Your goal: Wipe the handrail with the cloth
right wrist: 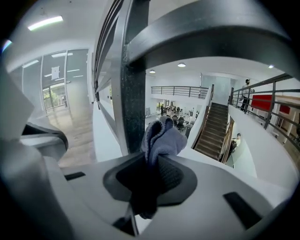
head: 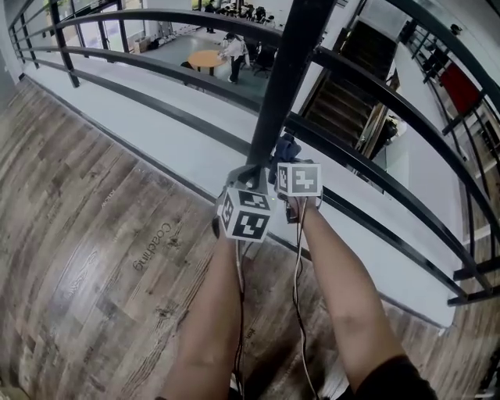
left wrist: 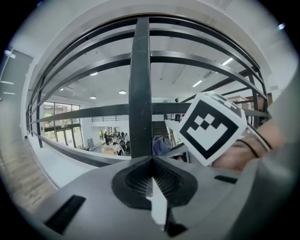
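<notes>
The right gripper (right wrist: 151, 174) is clamped on a blue-grey cloth (right wrist: 161, 137). The cloth's long axis runs along the jaws, and its folded, bunched end points forward and up towards the black upright post (right wrist: 133, 84) of the railing. The bunch sits just right of the post, but whether it touches is hard to tell. Its lower end disappears into the dark recess between the jaws.

From the head view, only a small tuft of cloth (head: 287, 146) shows above the right gripper (head: 287, 160). The handrail (head: 195, 17) and the bars below it sweep in curves from left to right, cut off at the frame edges.

The left gripper (left wrist: 151, 183), just beside the right one, has its jaws pressed together with nothing between them and aims at the same post.
</notes>
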The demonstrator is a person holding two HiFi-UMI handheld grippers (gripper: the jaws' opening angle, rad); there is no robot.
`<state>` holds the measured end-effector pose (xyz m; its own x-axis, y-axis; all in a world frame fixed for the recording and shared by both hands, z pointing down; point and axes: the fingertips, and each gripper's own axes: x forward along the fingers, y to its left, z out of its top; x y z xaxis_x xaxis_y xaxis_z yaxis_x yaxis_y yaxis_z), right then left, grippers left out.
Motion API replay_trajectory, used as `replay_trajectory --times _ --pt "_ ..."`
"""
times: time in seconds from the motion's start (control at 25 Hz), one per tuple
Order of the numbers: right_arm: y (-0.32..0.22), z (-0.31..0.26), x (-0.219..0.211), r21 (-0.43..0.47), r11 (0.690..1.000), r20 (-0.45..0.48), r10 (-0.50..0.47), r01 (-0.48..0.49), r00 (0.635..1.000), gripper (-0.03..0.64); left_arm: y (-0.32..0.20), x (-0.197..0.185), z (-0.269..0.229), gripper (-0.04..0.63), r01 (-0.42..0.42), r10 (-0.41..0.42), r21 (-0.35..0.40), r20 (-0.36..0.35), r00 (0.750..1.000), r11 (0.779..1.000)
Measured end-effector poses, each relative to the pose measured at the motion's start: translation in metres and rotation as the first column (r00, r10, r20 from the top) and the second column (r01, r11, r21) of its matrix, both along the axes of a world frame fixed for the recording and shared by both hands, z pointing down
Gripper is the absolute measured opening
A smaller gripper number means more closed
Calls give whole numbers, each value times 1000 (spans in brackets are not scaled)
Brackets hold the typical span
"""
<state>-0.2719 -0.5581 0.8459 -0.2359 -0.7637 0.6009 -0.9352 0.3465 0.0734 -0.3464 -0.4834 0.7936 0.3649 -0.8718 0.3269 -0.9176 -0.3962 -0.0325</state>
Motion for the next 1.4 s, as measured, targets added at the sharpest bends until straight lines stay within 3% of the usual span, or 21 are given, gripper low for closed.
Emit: replay_trajectory --times 0.24,0.4,0.6,0.8,1.0,1.2,1.4 --pt "11 -1 20 -57 998 -70 -20 16 997 67 6 24 -6 3 -23 22 19 62 998 1000" --pt "22 -5 58 -61 998 -77 4 -9 997 67 11 46 -11 3 -35 34 5 58 998 999" --pt "45 -6 108 -61 997 -97 48 -54 994 67 15 80 -33 3 -45 46 14 -42 998 999" --pt "69 -7 160 -64 994 -91 81 -87 993 67 24 122 -54 3 -90 91 63 -14 996 994" --pt "97 -9 214 -37 990 -83 130 -133 988 67 39 176 -65 3 -120 126 59 -110 986 991" --pt "120 -10 267 -53 989 -94 136 -141 986 67 55 232 -59 3 -197 199 66 -19 980 978" --pt "151 -10 347 -60 976 -88 205 -210 975 67 72 288 -53 3 -267 269 53 -18 963 962"
